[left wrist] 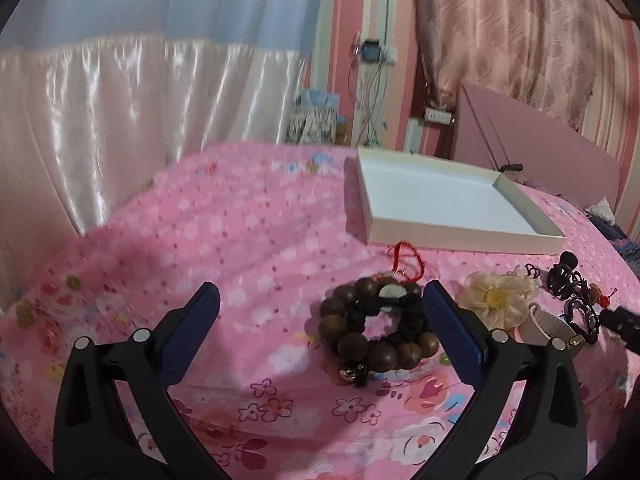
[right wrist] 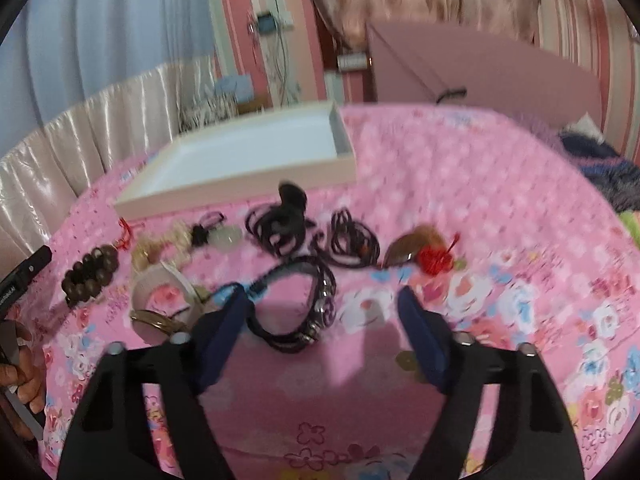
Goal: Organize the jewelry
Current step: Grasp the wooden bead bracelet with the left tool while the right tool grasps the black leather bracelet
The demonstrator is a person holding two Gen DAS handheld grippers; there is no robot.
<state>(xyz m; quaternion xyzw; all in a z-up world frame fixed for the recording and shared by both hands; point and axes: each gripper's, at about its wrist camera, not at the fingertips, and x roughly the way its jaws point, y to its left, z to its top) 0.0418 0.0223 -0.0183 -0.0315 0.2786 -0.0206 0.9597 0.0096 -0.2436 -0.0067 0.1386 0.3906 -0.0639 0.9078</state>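
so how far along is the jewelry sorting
Done: nothing yet; the white tray is bare inside. In hand: nothing held. The open left tongs frame the wooden bead bracelet; the open right tongs hover over the dark band bracelet. Left: those two, plus the cream flower, black cords and red knot charm on the bedspread.

Black claw (left wrist: 322, 296) frames, blue pads, silver screws

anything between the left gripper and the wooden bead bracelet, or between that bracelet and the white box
Nothing visible blocks either. The left gripper is open, and the wooden bead bracelet lies just ahead between its fingers, nearer the right one. Between bracelet and white box lies only a red cord flat on the pink bedspread.
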